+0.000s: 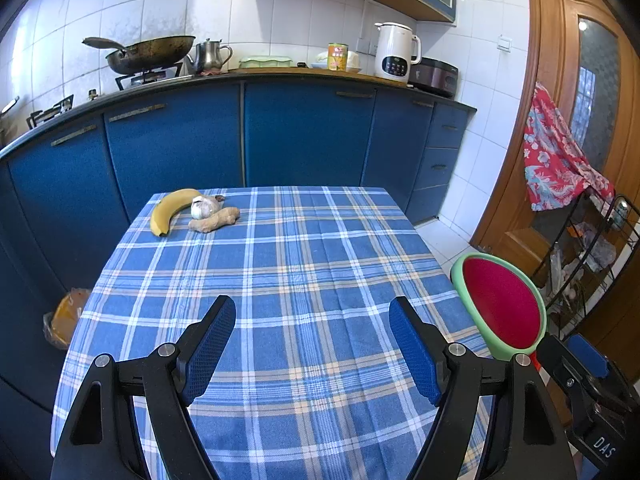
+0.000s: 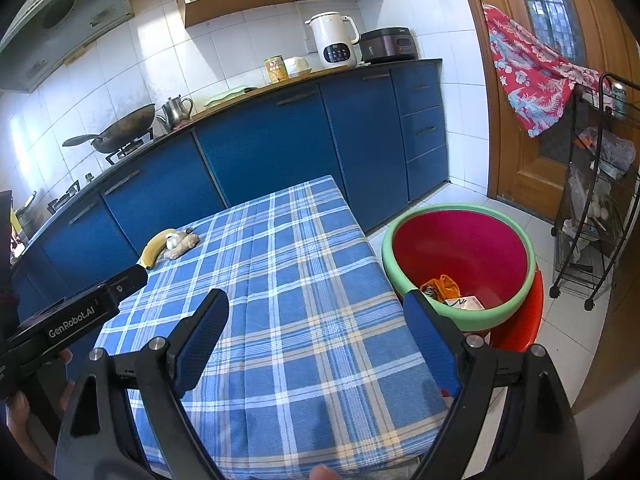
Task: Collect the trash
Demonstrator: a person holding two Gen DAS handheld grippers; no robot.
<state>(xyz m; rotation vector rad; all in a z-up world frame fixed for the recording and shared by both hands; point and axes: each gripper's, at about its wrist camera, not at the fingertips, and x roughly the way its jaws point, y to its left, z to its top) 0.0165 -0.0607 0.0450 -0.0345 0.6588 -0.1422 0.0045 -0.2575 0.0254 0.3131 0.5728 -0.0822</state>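
**Reaching for the far corner risks a knock or a wrong pick**

Scanning from the left, I see the banana (image 1: 170,208), the garlic bulb (image 1: 204,207) and the ginger root (image 1: 214,220) bunched together at the far left corner of the table (image 1: 304,280). The garlic touches both the banana and the ginger. Whether these count as trash I cannot tell; if they do not, I judge the table may already be cleared.

My left gripper (image 1: 312,344) hovers over the near part of the checked cloth, jaws spread wide and holding nothing. If I send it to that cluster, the spread fingers could shove one item into another, and the banana lies close to the table edge, so it might slide off. Closing on the round garlic could also squirt it out sideways.

My right gripper (image 2: 320,344) is likewise released and empty, above the near right of the table. Just beside the table's right edge stands the bin (image 2: 460,320), green-rimmed and red inside, with an orange wrapper (image 2: 442,286) and other scraps at the bottom. A careless swing to the right could strike its rim and tip it.
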